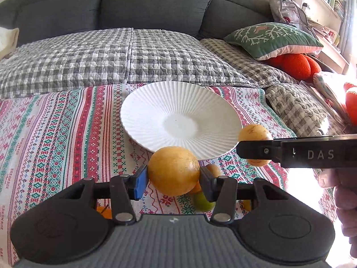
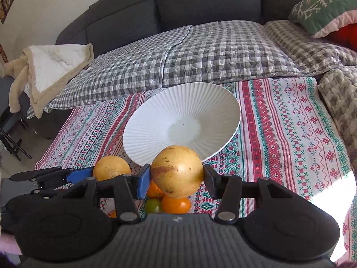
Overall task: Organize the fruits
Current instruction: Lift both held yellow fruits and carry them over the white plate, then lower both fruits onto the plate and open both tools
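My left claw [image 1: 174,178] is clamped on a round yellow fruit [image 1: 174,173], one pad on each side of it, and the fruit hangs clear of the cloth. My right claw [image 2: 176,179] grips a second yellow fruit [image 2: 177,171] the same way; this one has a brown scuffed patch on its left face and a few dark specks. From the left camera that second fruit [image 1: 255,134] shows at the right, by the near right edge of the plate, with the dark finger of my right claw [image 1: 290,154] running across it. From the right camera the first fruit [image 2: 111,168] shows at the left, behind the blue pad of my left claw [image 2: 73,175].

The white ribbed plate [image 1: 156,102] lies on the striped red-and-green tablecloth [image 1: 55,134], just beyond both held fruits, and nothing lies on it. In the right view the same plate [image 2: 156,116] sits a little left of the cloth's middle.

On the cloth below and nearer than my claws is a small cluster of fruit: an orange one [image 2: 176,204], a green one [image 2: 153,206] touching its left side, and another orange one [image 2: 154,189] just behind them. The left camera catches the green one [image 1: 202,202] below my right-hand finger.

Beyond the table runs a grey sofa [image 1: 133,6] spread with a checked quilt [image 1: 89,60]. A green cushion [image 1: 274,39] lies at the far right, and a cream blanket [image 2: 51,67] is heaped at the far left.
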### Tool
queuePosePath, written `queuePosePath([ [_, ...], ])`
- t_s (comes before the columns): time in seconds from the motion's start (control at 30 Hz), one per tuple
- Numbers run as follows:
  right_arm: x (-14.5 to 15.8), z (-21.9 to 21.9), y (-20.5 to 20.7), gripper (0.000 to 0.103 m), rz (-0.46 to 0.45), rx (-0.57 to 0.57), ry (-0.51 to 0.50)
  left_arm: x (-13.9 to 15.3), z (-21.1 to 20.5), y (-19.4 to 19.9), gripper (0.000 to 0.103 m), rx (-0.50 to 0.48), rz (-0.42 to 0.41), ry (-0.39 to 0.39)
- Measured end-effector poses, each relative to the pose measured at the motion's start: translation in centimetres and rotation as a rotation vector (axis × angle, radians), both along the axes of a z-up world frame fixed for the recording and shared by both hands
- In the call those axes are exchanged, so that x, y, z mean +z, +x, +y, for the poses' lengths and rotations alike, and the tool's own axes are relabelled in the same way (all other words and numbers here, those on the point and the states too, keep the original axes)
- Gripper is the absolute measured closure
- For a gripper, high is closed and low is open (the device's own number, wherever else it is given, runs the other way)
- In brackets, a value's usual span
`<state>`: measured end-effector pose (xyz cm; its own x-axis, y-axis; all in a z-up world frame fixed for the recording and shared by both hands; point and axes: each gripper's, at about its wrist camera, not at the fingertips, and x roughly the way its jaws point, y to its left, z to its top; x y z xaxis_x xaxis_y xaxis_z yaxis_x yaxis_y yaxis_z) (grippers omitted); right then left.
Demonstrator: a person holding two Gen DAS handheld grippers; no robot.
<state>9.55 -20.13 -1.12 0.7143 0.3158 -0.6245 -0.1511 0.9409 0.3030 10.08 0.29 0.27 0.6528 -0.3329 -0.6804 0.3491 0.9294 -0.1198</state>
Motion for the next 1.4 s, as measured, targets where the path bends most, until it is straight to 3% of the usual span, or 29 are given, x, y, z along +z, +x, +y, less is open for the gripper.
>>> queuePosePath([
  [0.17, 0.4, -1.3, 2.6, 0.057, -0.013, -0.007, 0.021, -0.1, -0.9, 2.2, 0.074, -0.011, -0.018, 0.025],
  [0.73, -2.5, -1.8, 9.7, 0.057, 0.036, 0.012, -0.001, -3.6, -4.4, 9.2, 0.074, -0.053, -0.029, 0.067],
  [1.4, -3.4, -1.8, 11.1, 0.056, 0.054, 0.004, 0.031, -4.3, -5.3, 11.3, 0.073, -0.081, -0.035, 0.045],
])
